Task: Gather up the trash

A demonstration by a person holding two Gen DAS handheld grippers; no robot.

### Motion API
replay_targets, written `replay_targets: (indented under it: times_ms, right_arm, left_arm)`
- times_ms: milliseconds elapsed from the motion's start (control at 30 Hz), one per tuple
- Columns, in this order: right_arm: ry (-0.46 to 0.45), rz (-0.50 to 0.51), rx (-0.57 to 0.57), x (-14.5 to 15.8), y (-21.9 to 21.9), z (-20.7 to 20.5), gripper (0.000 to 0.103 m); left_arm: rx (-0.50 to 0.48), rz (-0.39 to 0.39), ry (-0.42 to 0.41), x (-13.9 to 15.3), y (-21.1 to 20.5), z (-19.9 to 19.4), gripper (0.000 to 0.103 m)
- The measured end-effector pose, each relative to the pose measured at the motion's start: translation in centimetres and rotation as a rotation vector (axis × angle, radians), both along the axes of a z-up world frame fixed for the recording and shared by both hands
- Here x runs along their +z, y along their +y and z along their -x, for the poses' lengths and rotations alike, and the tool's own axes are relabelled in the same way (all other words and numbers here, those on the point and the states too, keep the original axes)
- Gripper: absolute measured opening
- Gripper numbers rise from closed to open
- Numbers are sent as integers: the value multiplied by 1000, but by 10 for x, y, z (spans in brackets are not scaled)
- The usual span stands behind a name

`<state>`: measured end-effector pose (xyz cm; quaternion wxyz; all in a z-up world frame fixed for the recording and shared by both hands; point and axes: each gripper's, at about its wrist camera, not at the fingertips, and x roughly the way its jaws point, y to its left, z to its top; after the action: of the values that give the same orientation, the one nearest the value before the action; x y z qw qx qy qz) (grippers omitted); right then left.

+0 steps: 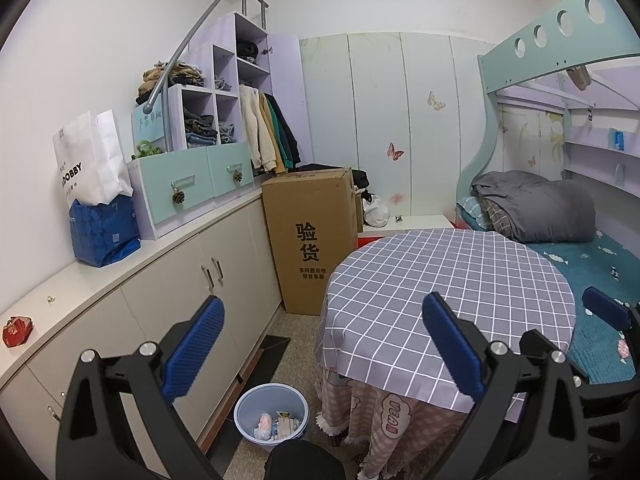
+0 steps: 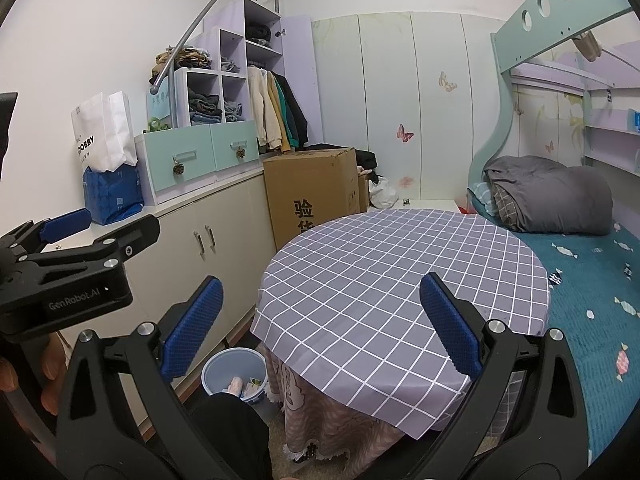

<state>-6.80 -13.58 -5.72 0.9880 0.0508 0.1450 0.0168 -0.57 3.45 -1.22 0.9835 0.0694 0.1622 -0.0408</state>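
Both wrist cams look fwd over the round table w/ grey checked cloth; right cam sits nearer, further right. Shared: table, pale blue plastic bin, brown cardboard box.

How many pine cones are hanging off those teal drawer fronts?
2. One pine cone hangs from the left teal drawer's handle, the other pine cone from the right drawer's. Both show in the right wrist view too. Others may be hidden.

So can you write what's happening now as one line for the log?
left tongs: open, empty | right tongs: open, empty | bin: on floor, holds trash | round table: bare
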Motion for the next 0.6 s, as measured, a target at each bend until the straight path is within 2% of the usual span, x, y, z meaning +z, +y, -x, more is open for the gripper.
replay_targets:
  times_ms: [600]
  right_arm:
    - [18, -6, 4, -6, 2, -2, 96]
  left_arm:
    - [6, -6, 19, -5, 3, -6, 97]
